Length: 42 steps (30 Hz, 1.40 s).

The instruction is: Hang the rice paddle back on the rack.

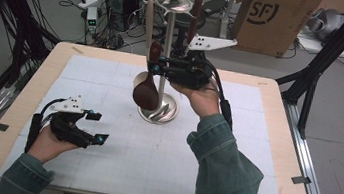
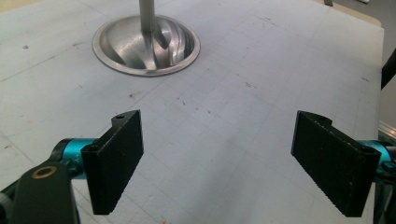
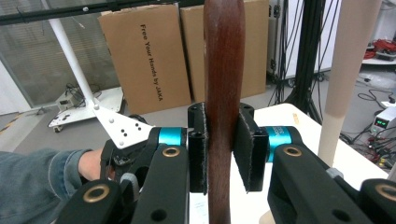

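Up by the metal utensil stand, near the middle of the table, the dark wooden spoon is pinched by the right gripper, jaws pressed against the handle from both sides. That grip is seen close up in the right gripper view, where the spoon handle runs straight up between the two pads. So the long axis is pretty much vertical, bowl hanging low just beside the stand's round base, handle top up near the stand's hooks. A pale wooden utensil is hung right next to it, which probably has to be cleared. The right forearm is raised and reached forward, gripper held level and pointed left at the pole. The left gripper is parked low over the white mat, jaws spread wide with nothing between them, well apart from the spoon.
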Tool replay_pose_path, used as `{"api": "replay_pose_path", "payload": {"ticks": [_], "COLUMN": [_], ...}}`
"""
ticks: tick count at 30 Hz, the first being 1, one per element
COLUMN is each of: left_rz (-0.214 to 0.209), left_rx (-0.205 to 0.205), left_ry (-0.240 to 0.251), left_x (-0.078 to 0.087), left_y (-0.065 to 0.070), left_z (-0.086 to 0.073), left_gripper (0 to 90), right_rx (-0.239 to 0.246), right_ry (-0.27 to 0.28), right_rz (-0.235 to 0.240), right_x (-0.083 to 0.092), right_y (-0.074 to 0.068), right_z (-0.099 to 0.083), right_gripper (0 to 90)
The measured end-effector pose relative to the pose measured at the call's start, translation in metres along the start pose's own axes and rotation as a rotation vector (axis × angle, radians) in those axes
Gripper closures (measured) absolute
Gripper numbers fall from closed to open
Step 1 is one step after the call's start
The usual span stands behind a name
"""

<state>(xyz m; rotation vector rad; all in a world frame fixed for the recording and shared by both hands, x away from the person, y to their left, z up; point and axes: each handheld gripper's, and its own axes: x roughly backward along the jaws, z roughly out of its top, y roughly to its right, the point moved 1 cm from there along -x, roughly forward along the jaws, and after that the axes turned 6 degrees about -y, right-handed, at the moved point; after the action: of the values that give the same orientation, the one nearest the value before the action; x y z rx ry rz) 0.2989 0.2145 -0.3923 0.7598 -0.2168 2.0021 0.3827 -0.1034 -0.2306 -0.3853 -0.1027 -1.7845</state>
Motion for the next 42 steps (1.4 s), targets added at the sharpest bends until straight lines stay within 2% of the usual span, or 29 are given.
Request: {"api": "replay_pose_path", "payload": {"ticks": [14, 19, 22, 27, 42], "left_rz": [0.004, 0.007, 0.011, 0.016, 0.013], "left_rx": [0.021, 0.010, 0.026, 0.018, 0.022], "left_ry": [0.009, 0.003, 0.013, 0.009, 0.009], "left_x": [0.003, 0.004, 0.003, 0.004, 0.004], "left_y": [-0.002, -0.003, -0.002, -0.003, -0.003], "left_z": [-0.002, -0.003, -0.003, -0.003, -0.004], "left_gripper": [17.3, 17.1, 17.1, 17.1, 16.9], "right_rx": [0.019, 0.020, 0.016, 0.018, 0.006], "right_ry": [0.004, 0.005, 0.009, 0.020, 0.006], "right_rz": [-0.012, -0.018, -0.026, -0.035, -0.068], "right_x": [0.005, 0.006, 0.008, 0.011, 0.012], "right_y": [0.005, 0.008, 0.010, 0.013, 0.022], "right_z": [0.027, 0.035, 0.038, 0.044, 0.053], "right_gripper": [76.3, 76.4, 76.3, 76.4, 76.3]}}
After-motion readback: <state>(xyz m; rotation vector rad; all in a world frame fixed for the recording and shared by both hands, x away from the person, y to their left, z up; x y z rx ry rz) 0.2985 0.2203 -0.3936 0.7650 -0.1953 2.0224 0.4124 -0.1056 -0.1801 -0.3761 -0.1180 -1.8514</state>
